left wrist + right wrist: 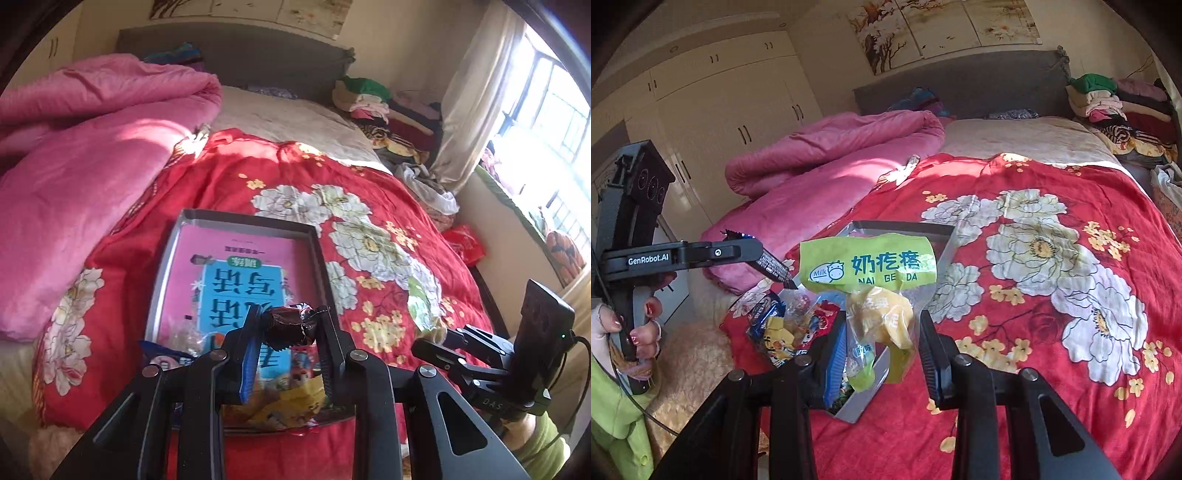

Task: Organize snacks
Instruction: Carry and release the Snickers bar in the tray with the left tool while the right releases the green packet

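sorting is mid-carry: left gripper (288,325) pinches a small dark twisted foil candy (286,324), held above the grey metal tray (236,218) on the plush red floral quilt (388,221). at its 3 o'clock, right gripper (882,339) lightly holds a crinkly clear bag with green label (866,267). next, i'd guess, each wants lowering among the tray's wrappers.

At lower centre the right gripper (882,345) holds a clear bag with a green header (868,266), its yellow contents hanging between the fingers. Behind it a grey tray (940,236) of snack packets (783,332) lies on the red floral bedspread (1052,295). At mid left, a hand (639,328) holds the left gripper (775,269), clamping a dark wrapper.
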`<state>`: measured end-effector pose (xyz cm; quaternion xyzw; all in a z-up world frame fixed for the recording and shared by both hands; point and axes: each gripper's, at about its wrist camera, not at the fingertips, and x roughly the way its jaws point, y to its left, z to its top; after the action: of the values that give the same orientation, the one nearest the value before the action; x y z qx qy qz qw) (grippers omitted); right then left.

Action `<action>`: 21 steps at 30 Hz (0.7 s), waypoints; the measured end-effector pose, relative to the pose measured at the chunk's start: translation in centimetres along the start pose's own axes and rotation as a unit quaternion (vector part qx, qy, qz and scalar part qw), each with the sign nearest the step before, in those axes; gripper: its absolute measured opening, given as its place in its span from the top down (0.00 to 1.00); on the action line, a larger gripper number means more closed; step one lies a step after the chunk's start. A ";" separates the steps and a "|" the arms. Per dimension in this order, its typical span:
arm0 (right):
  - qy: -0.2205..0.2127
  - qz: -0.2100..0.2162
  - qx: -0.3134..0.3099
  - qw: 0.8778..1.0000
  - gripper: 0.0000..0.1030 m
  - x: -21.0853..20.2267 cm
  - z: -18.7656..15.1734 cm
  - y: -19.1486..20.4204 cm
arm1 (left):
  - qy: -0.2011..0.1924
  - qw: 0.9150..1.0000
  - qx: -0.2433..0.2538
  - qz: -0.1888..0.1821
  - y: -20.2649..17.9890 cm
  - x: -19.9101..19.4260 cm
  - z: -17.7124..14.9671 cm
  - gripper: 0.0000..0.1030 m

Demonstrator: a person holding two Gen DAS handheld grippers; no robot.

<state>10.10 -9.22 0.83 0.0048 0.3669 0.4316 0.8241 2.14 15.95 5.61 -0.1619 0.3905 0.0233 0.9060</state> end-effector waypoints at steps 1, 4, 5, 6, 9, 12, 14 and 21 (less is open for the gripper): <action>0.007 0.004 -0.003 1.000 0.64 0.4 -0.1 0.5 | 0.001 1.000 -0.005 0.007 0.8 -0.1 -0.1 0.72; 0.017 0.008 -0.009 1.000 0.64 1.5 -0.7 1.7 | 0.011 0.999 -0.019 0.023 3.0 0.0 -1.0 0.72; 0.020 0.010 -0.008 1.000 0.64 1.8 -0.9 2.0 | 0.015 0.999 -0.021 0.026 3.5 0.1 -1.4 0.72; 0.023 0.012 -0.006 1.000 0.64 2.1 -1.1 2.2 | 0.019 0.999 -0.021 0.029 3.9 0.2 -1.7 0.72; 0.036 0.016 0.003 0.999 0.64 3.1 -1.6 2.5 | 0.032 0.999 -0.022 0.026 4.3 0.6 -2.8 0.72; 0.049 0.017 0.014 0.999 0.64 4.2 -2.1 2.6 | 0.043 0.999 -0.017 0.021 4.1 1.1 -3.6 0.72; 0.056 0.016 0.015 0.998 0.64 4.6 -2.4 2.9 | 0.050 0.999 -0.013 0.017 3.8 1.6 -3.9 0.72; 0.057 0.006 0.008 0.998 0.64 5.0 -2.6 3.4 | 0.052 0.999 0.004 0.011 2.9 2.1 -4.3 0.72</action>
<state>7.90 -4.32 -3.01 -0.0111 0.4170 0.4332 0.7990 0.10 17.19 0.51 -0.1550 0.4387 0.0230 0.8849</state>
